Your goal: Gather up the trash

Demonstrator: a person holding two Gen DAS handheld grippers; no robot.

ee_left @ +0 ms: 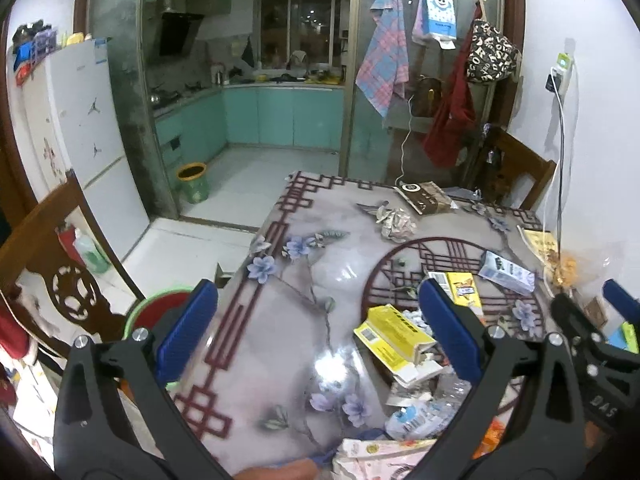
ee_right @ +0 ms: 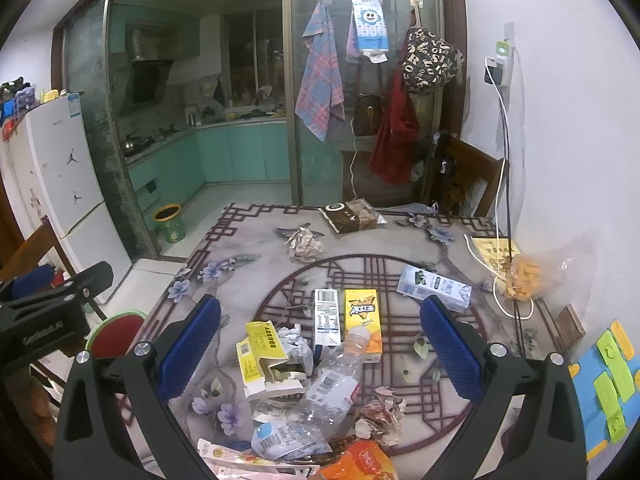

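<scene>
Trash lies on a flower-patterned table (ee_right: pixel 248 276): a torn yellow carton (ee_right: pixel 260 354), a crushed clear plastic bottle (ee_right: pixel 332 384), a yellow drink box (ee_right: pixel 362 318), a white carton (ee_right: pixel 327 316), a blue-white carton (ee_right: pixel 434 286), crumpled paper (ee_right: pixel 304 244) and an orange wrapper (ee_right: pixel 360 462). My right gripper (ee_right: pixel 320 354) is open above the pile. My left gripper (ee_left: pixel 320 328) is open over the table's left part, with the torn yellow carton (ee_left: pixel 394 338) by its right finger. The right gripper shows in the left wrist view (ee_left: pixel 592 320).
A red basin with a green rim (ee_right: pixel 116 332) stands left of the table. A green bin (ee_right: pixel 170 224) stands on the kitchen floor. A dark packet (ee_right: pixel 352 216), a bag of orange snacks (ee_right: pixel 524 276) and a white cable (ee_right: pixel 496 280) lie on the table. Wooden chairs stand around.
</scene>
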